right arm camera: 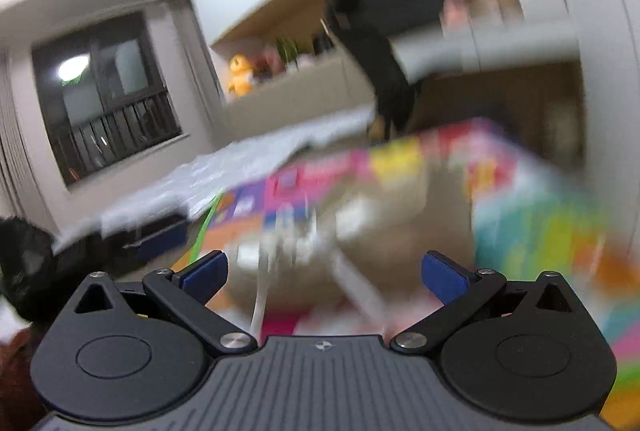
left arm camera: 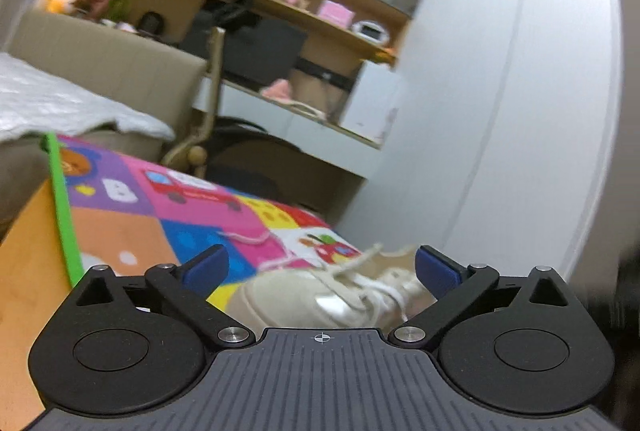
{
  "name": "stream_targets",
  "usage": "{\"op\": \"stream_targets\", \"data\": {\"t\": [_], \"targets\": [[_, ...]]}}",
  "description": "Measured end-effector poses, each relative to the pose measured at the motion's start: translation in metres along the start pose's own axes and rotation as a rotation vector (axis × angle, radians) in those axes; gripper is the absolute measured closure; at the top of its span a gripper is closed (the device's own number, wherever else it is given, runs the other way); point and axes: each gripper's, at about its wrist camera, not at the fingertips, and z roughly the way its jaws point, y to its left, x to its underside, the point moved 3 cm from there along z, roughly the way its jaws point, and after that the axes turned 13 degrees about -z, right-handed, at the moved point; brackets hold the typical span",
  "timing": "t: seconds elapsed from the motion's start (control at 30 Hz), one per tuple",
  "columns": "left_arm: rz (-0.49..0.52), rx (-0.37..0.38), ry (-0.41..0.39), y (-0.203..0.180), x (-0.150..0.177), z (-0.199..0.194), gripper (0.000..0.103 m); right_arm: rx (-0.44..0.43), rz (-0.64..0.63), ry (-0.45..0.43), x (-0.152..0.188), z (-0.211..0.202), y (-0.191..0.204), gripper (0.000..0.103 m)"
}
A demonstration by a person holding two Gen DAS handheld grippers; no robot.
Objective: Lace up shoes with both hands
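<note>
Left gripper [left arm camera: 320,271] hangs wide open, empty, so it can straddle the laces [left arm camera: 360,279]; shoe [left arm camera: 320,303] sits on the mat [left arm camera: 160,223] at 6 o'clock. Right gripper [right arm camera: 324,273] is spread too, gripping nothing.

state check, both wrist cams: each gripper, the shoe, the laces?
left gripper: open, nothing between the pads
right gripper: open, nothing visibly gripped; view is motion-blurred
shoe: beige, resting on the play mat, in front of the left gripper
laces: loose over the shoe's top, held by neither gripper
</note>
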Motion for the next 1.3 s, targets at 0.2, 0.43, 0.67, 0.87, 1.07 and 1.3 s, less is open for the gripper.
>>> {"op": "stream_targets", "data": {"t": [0.2,0.43,0.67,0.87,1.07,1.3], "targets": [[-0.170,0.079,0.034,0.020,0.000,-0.005,0.000,-0.001,-0.188,0.066,-0.064,0.052,0.022,0.001],[-0.209,0.011,0.025,0.029,-0.001,-0.003,0.000,0.021,-0.234,0.363,-0.066,0.131,0.020,0.084],[-0.216,0.034,0.044,0.031,-0.001,-0.002,0.000,0.060,-0.226,0.414,-0.050,0.148,0.016,0.080],[-0.244,0.040,0.058,0.035,-0.001,0.001,0.000,0.071,-0.328,0.440,-0.042,0.163,0.029,0.090],[-0.244,0.046,0.062,0.036,0.000,0.001,0.000,0.114,-0.368,0.353,-0.083,0.152,0.032,0.103],[-0.151,0.127,0.047,0.021,0.005,-0.004,0.000,0.148,-0.325,0.146,-0.177,0.106,0.022,0.100]]}}
